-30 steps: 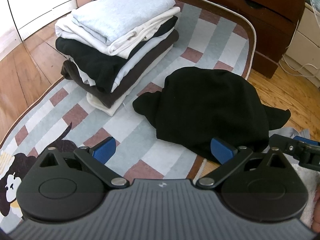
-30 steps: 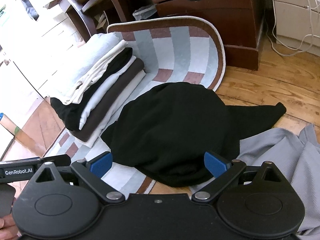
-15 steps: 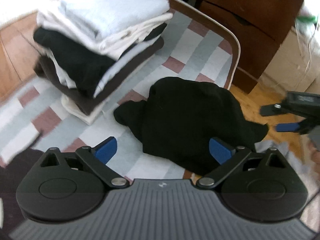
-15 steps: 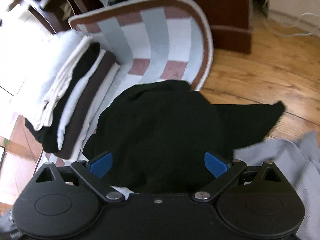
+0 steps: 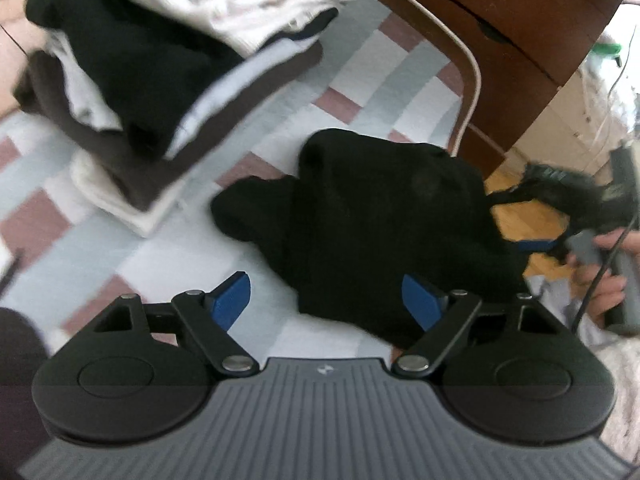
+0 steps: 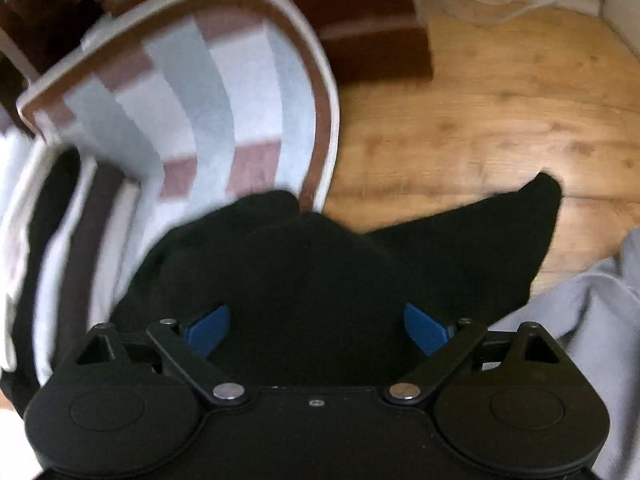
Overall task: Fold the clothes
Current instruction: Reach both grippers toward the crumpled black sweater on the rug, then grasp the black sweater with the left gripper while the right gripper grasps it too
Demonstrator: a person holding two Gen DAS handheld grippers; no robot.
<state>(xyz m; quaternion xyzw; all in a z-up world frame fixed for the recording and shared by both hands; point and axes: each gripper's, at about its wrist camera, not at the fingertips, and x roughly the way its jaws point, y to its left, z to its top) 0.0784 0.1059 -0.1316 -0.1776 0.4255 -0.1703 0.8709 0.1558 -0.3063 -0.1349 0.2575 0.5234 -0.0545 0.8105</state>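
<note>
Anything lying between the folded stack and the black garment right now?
Only bare checked rug separates the folded stack from the black garment, seen in the left wrist view.

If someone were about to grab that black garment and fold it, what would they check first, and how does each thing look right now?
1. Left hand-held gripper open: ok.
2. Right hand-held gripper open: ok.
3. Black garment lying flat: not ok, bunched.
4. Garment fully on the checked rug: not ok, one corner lies on the wooden floor.
5. Folded stack apart from it: ok.
6. Grey cloth clear of the garment: cannot tell; their edges meet.
</note>
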